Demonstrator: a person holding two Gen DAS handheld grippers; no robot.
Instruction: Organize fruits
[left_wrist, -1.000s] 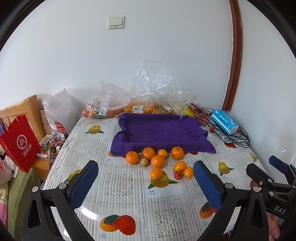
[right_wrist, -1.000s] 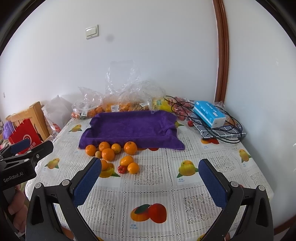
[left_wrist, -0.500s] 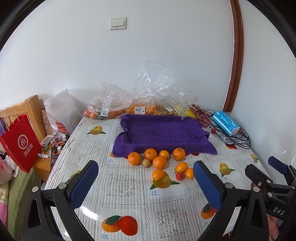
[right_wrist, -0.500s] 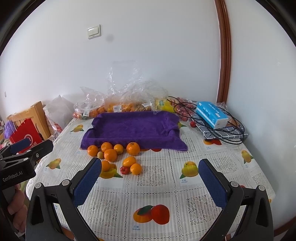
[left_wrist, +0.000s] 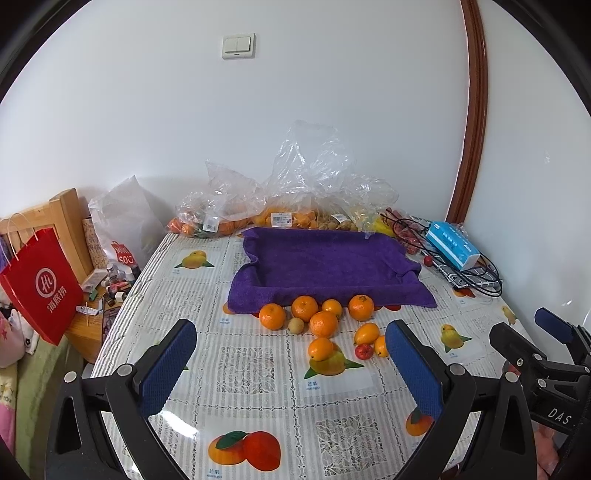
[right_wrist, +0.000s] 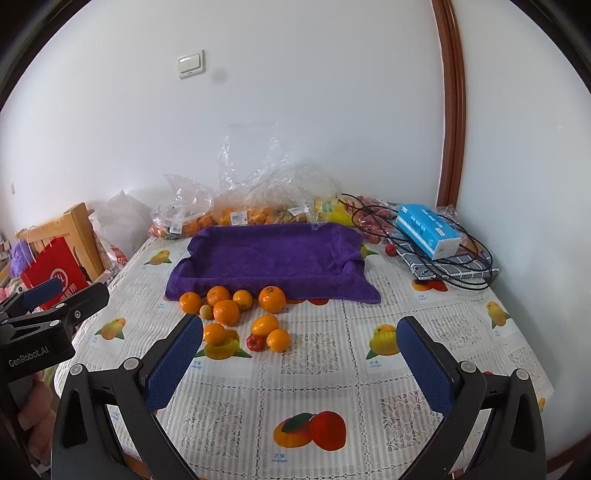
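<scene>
Loose fruit in front of the purple towel tray (left_wrist: 325, 258)

Both the left gripper (left_wrist: 288, 354) and right gripper (right_wrist: 299, 350) gape wide, holding nothing. On the table (right_wrist: 314, 376): 6 oranges (left_wrist: 323, 324), 2 kumquats (left_wrist: 366, 333), 1 red fruit (left_wrist: 364, 352), 1 pale small fruit (left_wrist: 296, 325).

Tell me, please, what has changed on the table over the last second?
Both tongs, left and right, stayed open and empty; their views shifted slightly, the scene dropping in frame. Nothing was taken or let go. The loose fruits still lie before the purple towel tray.
</scene>
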